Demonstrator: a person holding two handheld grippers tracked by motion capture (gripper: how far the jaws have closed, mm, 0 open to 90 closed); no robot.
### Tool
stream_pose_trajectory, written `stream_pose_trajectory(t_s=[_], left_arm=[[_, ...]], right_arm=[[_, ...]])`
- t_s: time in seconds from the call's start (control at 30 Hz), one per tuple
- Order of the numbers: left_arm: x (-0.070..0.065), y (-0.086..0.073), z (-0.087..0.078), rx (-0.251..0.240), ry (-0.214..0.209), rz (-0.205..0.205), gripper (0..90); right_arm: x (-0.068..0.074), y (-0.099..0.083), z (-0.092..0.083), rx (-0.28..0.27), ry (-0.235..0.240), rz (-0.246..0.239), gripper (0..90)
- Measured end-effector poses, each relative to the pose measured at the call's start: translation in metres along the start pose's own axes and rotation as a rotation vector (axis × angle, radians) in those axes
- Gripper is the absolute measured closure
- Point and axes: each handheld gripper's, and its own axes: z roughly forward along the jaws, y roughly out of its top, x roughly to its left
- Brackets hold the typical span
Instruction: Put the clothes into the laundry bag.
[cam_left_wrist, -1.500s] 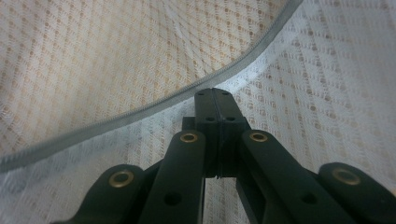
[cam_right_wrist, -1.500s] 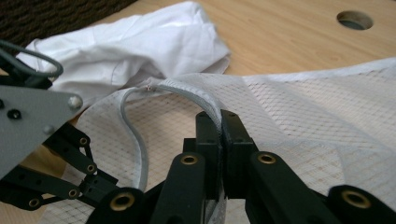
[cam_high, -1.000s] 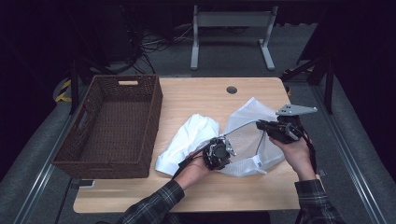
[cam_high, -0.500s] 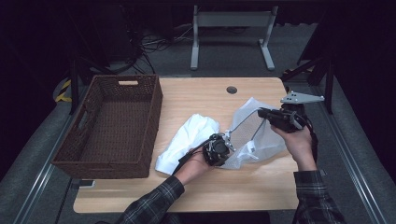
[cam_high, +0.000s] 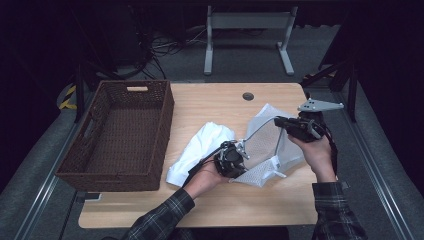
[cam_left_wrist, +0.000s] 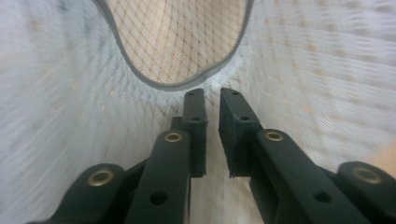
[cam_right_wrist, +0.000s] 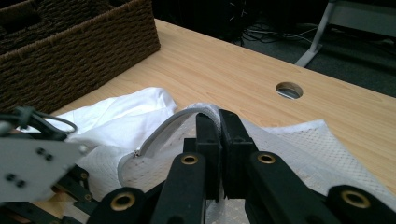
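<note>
Opening a white mesh laundry bag (cam_high: 267, 145) that lies on the right half of the wooden table (cam_high: 210, 107), just beside a crumpled white garment (cam_high: 202, 150) and well apart from the empty wicker basket (cam_high: 120, 135) at the left; the right gripper (cam_high: 280, 121) has its jaws clamped together on the grey zippered rim (cam_right_wrist: 163, 128) of the bag's mouth and holds it raised off the table, so that the rim arches upward; the left gripper (cam_left_wrist: 212, 100) sits inside the mouth, mesh on both sides of it, its jaws having just been parting and now standing slightly apart with only a narrow gap and nothing visibly pinched between them. The step in hand appears to be spreading the opening; the next move probably calls for the left gripper to withdraw and take the garment while the right keeps the rim lifted and wide; a slack rim could let the mouth collapse.
</note>
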Motion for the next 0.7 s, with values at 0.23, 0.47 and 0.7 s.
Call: stream_pose_trajectory(t_s=[0.23,0.47,0.7], left_arm=[[0.000,-0.011,-0.038,-0.050,-0.011,-0.042,65.1],[0.009,-0.030,-0.070,-0.066,0.045,-0.075,58.5],[0.027,-0.045,-0.092,-0.103,0.099,-0.151,49.4]], right_arm=[[-0.003,-0.004,-0.001,0.004,-0.006,0.004,88.1],[-0.005,-0.007,-0.003,0.007,-0.008,0.009,88.1],[-0.006,-0.008,-0.004,0.005,-0.008,0.009,88.1]])
